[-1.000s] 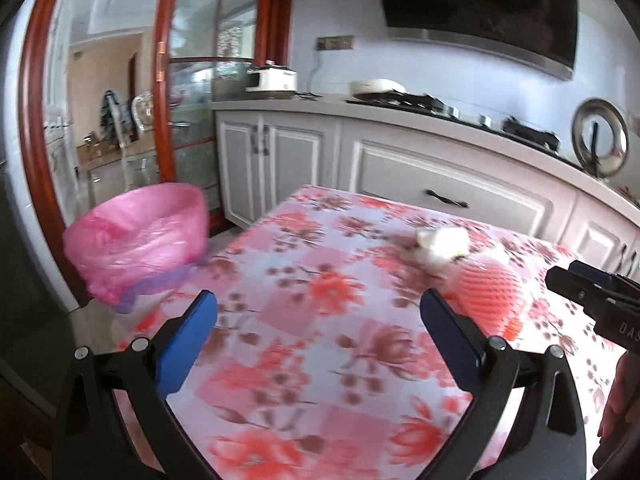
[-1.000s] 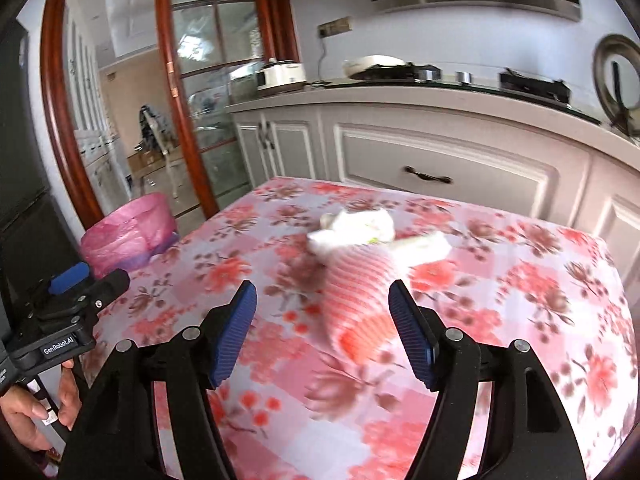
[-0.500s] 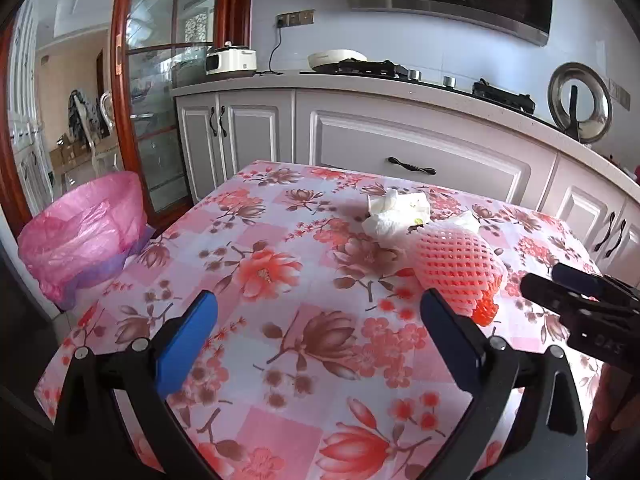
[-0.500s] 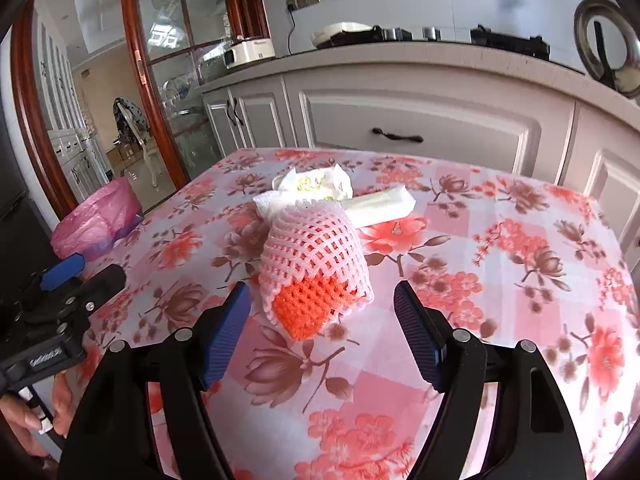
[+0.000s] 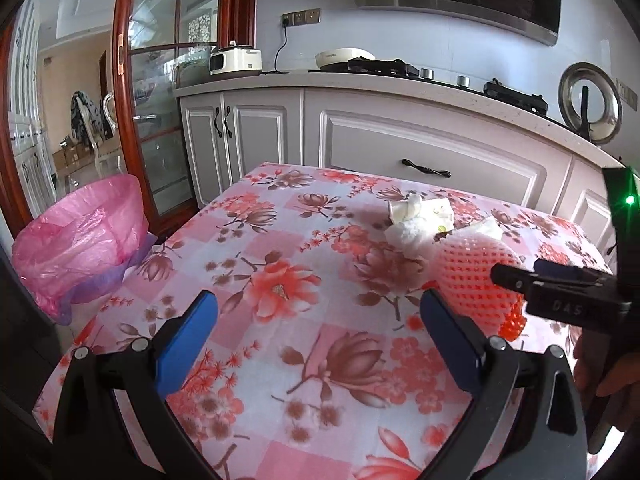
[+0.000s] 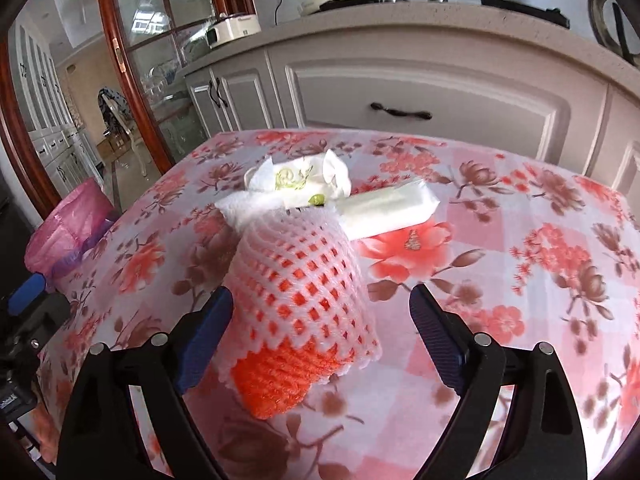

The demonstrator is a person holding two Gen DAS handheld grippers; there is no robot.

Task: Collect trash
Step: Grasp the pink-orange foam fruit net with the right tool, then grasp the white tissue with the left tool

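The right gripper (image 6: 320, 312) was opening wide around the foam fruit net (image 6: 298, 296) on the floral tablecloth (image 6: 520, 248), pads not touching. The left gripper (image 5: 318, 328) stood wide, empty. Crumpled tissues (image 6: 300, 180) lay beyond.

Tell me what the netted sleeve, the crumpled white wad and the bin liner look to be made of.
Netted sleeve: soft foam mesh, matte, white over orange, open diamond holes. Crumpled white wad: probably tissue or thin paper wrapper, matte, creased, with a green print. Bin liner: thin pink plastic film, translucent, wrinkled and slightly glossy.
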